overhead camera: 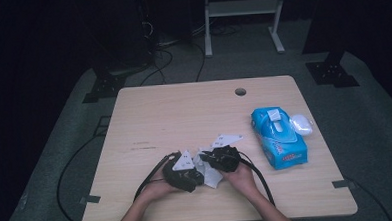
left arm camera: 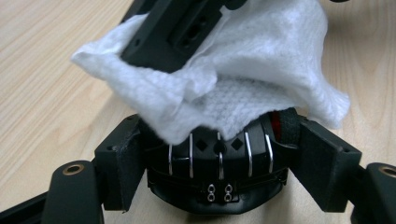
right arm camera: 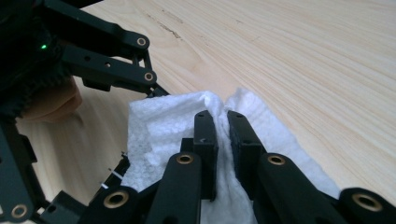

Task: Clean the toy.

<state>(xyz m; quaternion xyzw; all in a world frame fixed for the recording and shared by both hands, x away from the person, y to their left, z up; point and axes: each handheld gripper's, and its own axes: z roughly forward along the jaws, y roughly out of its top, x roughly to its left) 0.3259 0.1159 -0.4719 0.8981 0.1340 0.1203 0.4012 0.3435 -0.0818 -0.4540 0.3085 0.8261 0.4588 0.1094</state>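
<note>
My left gripper (left arm camera: 219, 161) is shut on a black rounded object (left arm camera: 219, 184) with thin metal bands, its pads (left arm camera: 125, 163) pressing on both sides. A white wipe (left arm camera: 261, 70) lies draped over the top of that object. My right gripper (right arm camera: 222, 119) is shut on the wipe (right arm camera: 163, 126), pinching a fold between its fingertips right above the object. In the high view both grippers meet near the table's front edge, the left gripper (overhead camera: 184, 173) beside the right gripper (overhead camera: 220, 159), with the wipe (overhead camera: 213, 178) between them.
A blue pack of wipes (overhead camera: 277, 137) lies on the wooden table (overhead camera: 184, 111) to the right, its white lid (overhead camera: 300, 124) flipped open. A cable hole (overhead camera: 240, 92) sits near the table's far edge. Cables trail off the front.
</note>
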